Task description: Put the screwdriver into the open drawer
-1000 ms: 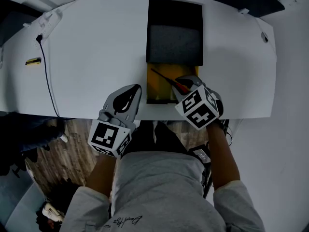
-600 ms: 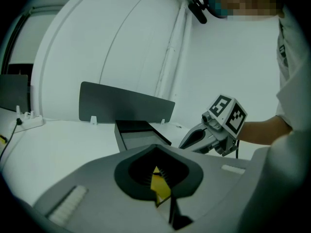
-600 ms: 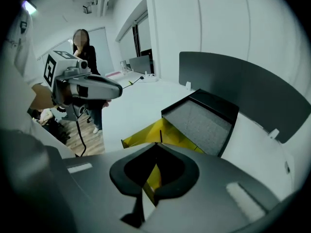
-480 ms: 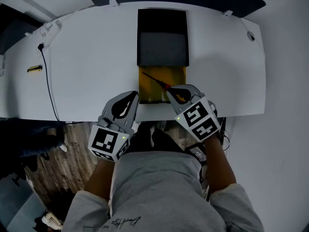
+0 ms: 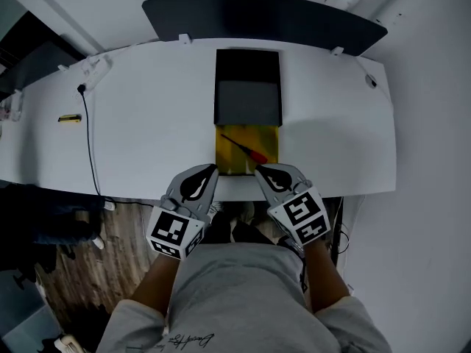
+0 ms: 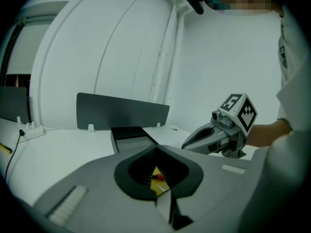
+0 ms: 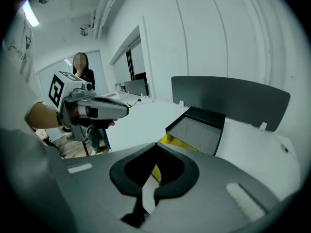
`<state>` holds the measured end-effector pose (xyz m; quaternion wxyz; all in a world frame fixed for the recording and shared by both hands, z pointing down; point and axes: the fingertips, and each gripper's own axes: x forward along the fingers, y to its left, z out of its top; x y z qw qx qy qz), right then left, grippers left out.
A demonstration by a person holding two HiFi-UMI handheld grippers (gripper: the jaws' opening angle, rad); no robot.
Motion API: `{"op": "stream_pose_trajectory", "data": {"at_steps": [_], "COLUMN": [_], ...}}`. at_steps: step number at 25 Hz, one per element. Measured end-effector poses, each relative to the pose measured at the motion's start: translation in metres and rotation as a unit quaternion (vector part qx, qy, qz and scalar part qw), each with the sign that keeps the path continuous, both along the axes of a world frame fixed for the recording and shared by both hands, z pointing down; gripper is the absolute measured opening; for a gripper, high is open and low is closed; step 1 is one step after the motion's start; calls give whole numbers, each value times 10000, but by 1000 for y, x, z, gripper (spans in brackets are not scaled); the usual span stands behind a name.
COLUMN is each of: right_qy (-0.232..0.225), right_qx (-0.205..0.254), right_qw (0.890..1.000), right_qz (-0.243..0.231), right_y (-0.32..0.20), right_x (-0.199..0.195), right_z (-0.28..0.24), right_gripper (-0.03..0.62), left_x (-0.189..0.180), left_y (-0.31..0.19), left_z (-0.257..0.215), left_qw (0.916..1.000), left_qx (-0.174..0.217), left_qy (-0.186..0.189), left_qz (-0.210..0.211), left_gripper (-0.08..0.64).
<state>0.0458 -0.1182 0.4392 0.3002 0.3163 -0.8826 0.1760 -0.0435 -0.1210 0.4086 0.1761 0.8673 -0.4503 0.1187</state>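
Since the screwdriver [image 5: 246, 148] lay slantwise on the yellow floor of the open drawer [image 5: 228, 165], its red handle toward the person and its dark shaft pointing away to the left, the task looked essentially done, and nothing seemed left beyond perhaps shutting the drawer, which the task did not ask for. The left gripper [image 5: 207, 173] and the right gripper [image 5: 263, 173] both hung at the near edge of the table, one just outside each front corner of the drawer, apart from the tool. Each gripper's own view showed its jaws brought together with nothing between them, only the yellow drawer floor visible past the pads. The drawer stuck out toward the person from a black box-like unit [image 5: 248, 87] that sat on a curved white table [image 5: 147, 123]. A dark partition panel [image 5: 265, 17] stood upright along the table's far edge. A thin black cable [image 5: 90, 142] ran across the left part of the tabletop, and a small yellow object [image 5: 70, 118] lay near it, too small to identify. Wooden flooring [image 5: 110, 252] showed below the table edge to the left, the walls were plain white, and another person [image 7: 88, 77] stood in the background of the right gripper view.
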Motion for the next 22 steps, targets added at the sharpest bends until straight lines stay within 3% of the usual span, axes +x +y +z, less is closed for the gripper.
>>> {"op": "stream_pose_trajectory", "data": {"at_steps": [12, 22], "right_qy": [-354, -331], "right_qx": [84, 143], "right_qw": [9990, 9993], "right_qz": [244, 136], "right_y": [17, 17], "right_x": [8, 5], "right_z": [-24, -25], "right_gripper": [14, 14], "left_x": [6, 12], "left_y": [17, 18], "left_z": [-20, -26], "left_qw": [9999, 9997], "left_qx": [124, 239], "left_qy": [-50, -66], "left_qz": [4, 44], "left_gripper": [-3, -3]}}
